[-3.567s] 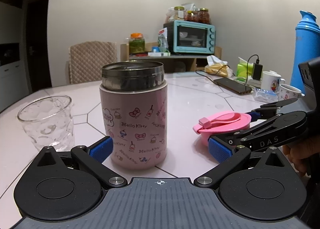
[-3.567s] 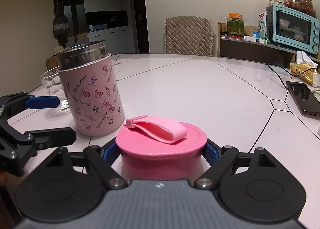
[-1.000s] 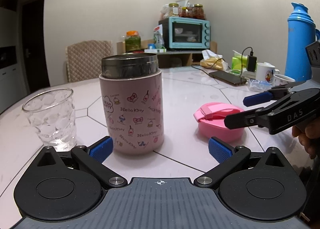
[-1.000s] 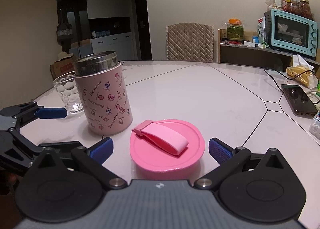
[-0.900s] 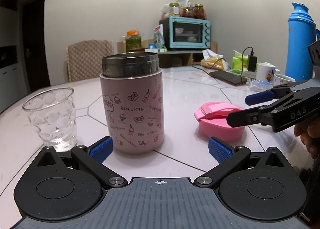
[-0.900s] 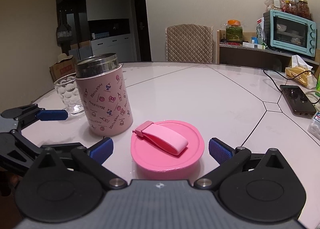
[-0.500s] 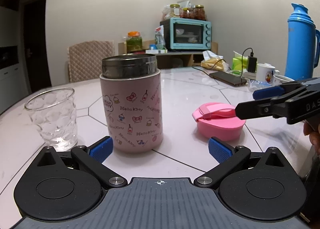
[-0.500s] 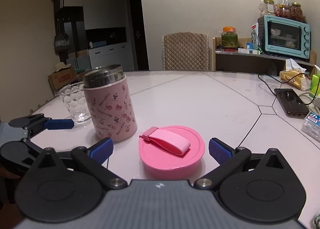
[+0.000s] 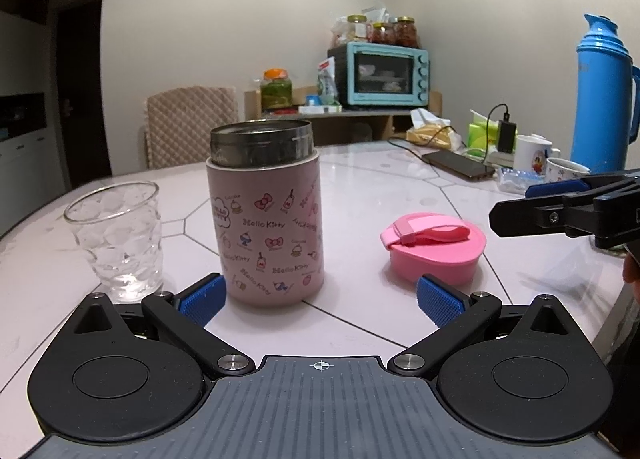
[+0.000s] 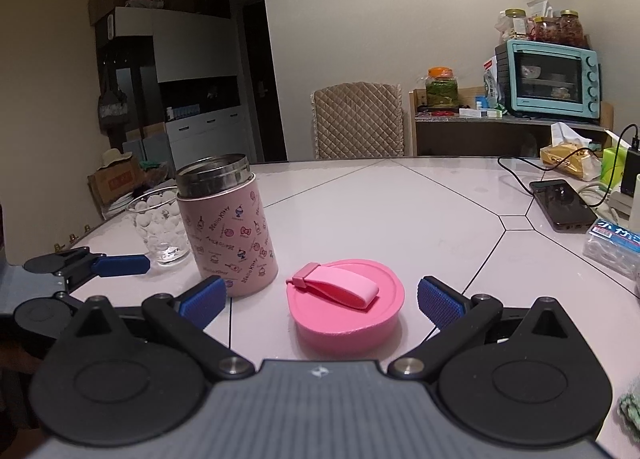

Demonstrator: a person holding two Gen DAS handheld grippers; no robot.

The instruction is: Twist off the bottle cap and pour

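Left gripper [image 9: 320, 301], black with blue ribbed pads, jaws spread wide and empty; low over the pale tiled tabletop [image 9: 400, 187]. Its left pad [image 9: 202, 301] sits just beside the base of the pink cylindrical Hello Kitty flask [image 9: 266, 219], whether touching cannot be told; right pad well clear. Flask stands upright between the jaws' line and slightly left of centre, bare steel threaded mouth [image 9: 261, 143] uncovered. Right gripper [image 10: 322, 301], same build, also wide open, holding nothing. Just ahead of it, between its pads but apart from both, the round pink screw cap with a flat carry strap [image 10: 346, 309] lies flat on the table, strap side up. From the left view, cap [image 9: 434, 249] rests to the right of the flask, clear gap between; right gripper's fingers [image 9: 560, 209] reach in from the right edge, above table level, apart from the cap. Clear dimpled drinking glass [image 9: 116, 237] stands upright left of the flask, near but separate; contents cannot be judged. Further out: dark phone [image 10: 564, 205] on a cable, white mugs [image 9: 534, 153], tall blue thermos jug [image 9: 602, 97], teal toaster oven [image 9: 382, 75] on a shelf, quilted chair back [image 10: 358, 121].
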